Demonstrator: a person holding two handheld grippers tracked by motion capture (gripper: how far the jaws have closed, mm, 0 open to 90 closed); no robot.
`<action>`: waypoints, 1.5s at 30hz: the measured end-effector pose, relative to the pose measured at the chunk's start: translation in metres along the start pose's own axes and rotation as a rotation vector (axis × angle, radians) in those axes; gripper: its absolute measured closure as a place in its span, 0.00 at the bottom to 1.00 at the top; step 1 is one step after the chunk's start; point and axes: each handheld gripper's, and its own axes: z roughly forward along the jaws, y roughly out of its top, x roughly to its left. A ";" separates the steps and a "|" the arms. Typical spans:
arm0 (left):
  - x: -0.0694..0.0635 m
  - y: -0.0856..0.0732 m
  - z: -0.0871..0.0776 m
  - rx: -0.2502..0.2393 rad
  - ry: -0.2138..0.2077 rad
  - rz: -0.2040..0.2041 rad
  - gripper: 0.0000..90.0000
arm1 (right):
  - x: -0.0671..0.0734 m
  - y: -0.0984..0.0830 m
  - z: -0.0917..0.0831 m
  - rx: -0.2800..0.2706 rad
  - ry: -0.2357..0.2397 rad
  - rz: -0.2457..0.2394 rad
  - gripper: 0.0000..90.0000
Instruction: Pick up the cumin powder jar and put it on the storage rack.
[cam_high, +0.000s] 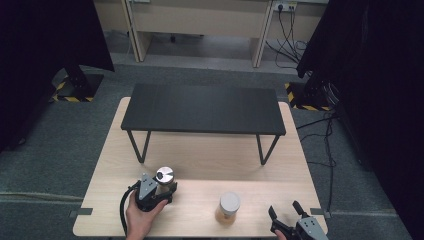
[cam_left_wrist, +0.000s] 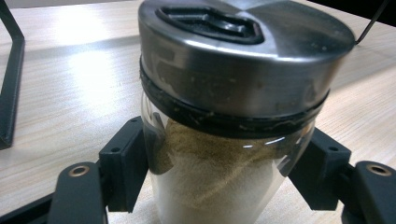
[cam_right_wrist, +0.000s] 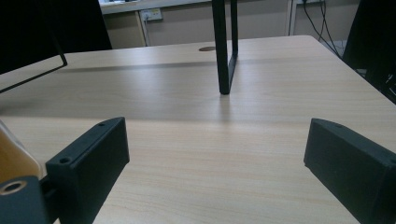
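Observation:
A glass jar (cam_high: 165, 179) with a steel lid, holding tan powder, stands on the wooden table (cam_high: 200, 160) at the front left. My left gripper (cam_high: 164, 190) is shut on it. In the left gripper view the black pads (cam_left_wrist: 123, 161) press on both sides of the jar (cam_left_wrist: 219, 186), just below the lid. A second jar (cam_high: 230, 204) with a white lid stands at the front middle. My right gripper (cam_high: 284, 209) rests at the front right corner, open, with nothing between its fingers (cam_right_wrist: 93, 158). The edge of the second jar (cam_right_wrist: 11, 158) shows at the left of the right gripper view.
A low black metal stand (cam_high: 202, 107) spans the back half of the table; one of its legs (cam_right_wrist: 224, 51) rises ahead of the right gripper. Bare wood lies between the stand and the jars. Dark curtains and cables border the table.

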 end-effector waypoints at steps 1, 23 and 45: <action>0.000 0.000 0.000 -0.001 0.000 -0.001 0.32 | 0.000 0.000 0.000 0.000 0.000 -0.001 0.08; -0.003 0.027 -0.022 -0.045 -0.012 0.046 0.33 | 0.000 0.001 0.001 0.006 0.002 0.004 0.08; -0.001 0.076 -0.045 -0.112 -0.017 0.072 0.33 | -0.001 0.001 0.002 0.013 0.004 0.007 0.08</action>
